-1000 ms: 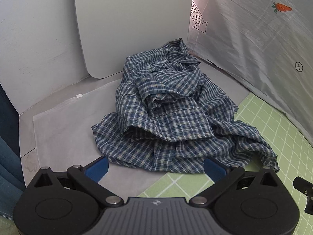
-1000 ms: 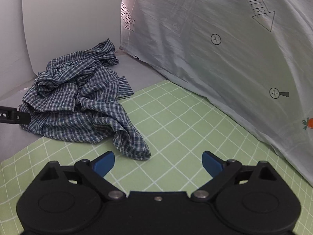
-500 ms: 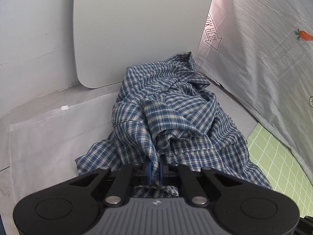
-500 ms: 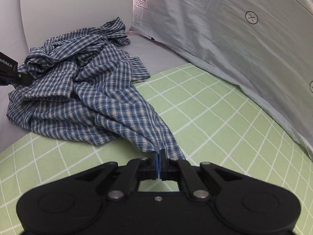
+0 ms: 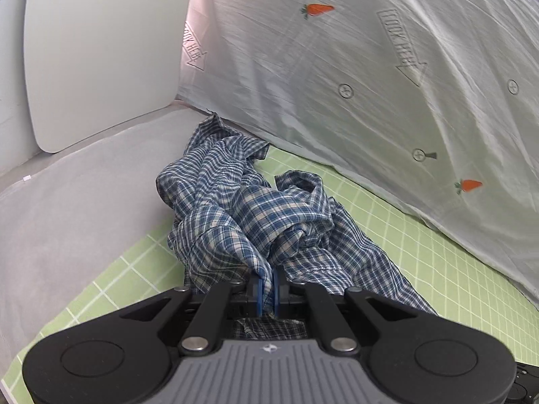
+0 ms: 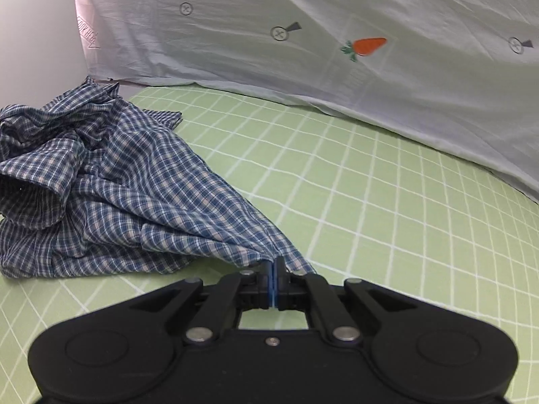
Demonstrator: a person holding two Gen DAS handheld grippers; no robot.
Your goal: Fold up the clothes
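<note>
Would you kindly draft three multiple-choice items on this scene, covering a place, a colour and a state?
1. Where does most of the crumpled blue-and-white checked shirt lie?
A. on the green grid-patterned mat
B. inside a basket
C. on a hanger

2. What colour are the carrot prints on the pale fabric backdrop?
A. purple
B. orange
C. black

3. What state is the right claw in?
A. wide open above the mat
B. shut on nothing
C. shut on a shirt edge

Answers: 1 A, the right wrist view shows the shirt spread over the mat; 2 B, the carrots are orange with green tops; 3 C, checked cloth runs in between the closed blue pads.
</note>
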